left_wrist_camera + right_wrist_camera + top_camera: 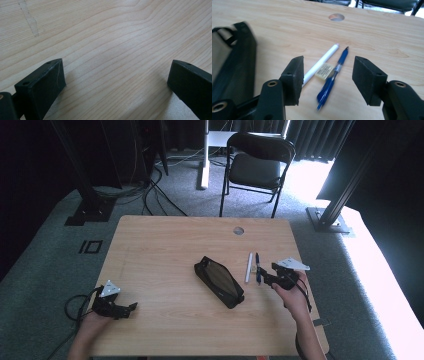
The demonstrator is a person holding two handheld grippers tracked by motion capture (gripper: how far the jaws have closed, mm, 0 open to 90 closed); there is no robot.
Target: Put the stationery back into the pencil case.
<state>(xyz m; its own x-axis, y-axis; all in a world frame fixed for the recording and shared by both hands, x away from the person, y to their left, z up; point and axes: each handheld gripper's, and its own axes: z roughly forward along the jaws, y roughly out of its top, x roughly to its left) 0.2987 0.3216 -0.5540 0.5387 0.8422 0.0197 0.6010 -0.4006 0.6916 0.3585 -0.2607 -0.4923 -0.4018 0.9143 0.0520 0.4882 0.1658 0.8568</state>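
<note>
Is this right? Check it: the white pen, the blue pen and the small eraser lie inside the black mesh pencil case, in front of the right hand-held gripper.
Not quite. The white pen, blue pen and small eraser lie on the bare wooden table, beside the black mesh pencil case, not inside it. The right gripper view shows them in front of the open right hand-held gripper.

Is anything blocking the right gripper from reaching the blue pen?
Nothing visible. The right gripper is open with the blue pen lying on the table between its fingers. A small eraser touches the pen's side, and a white pen lies just beyond it.
</note>
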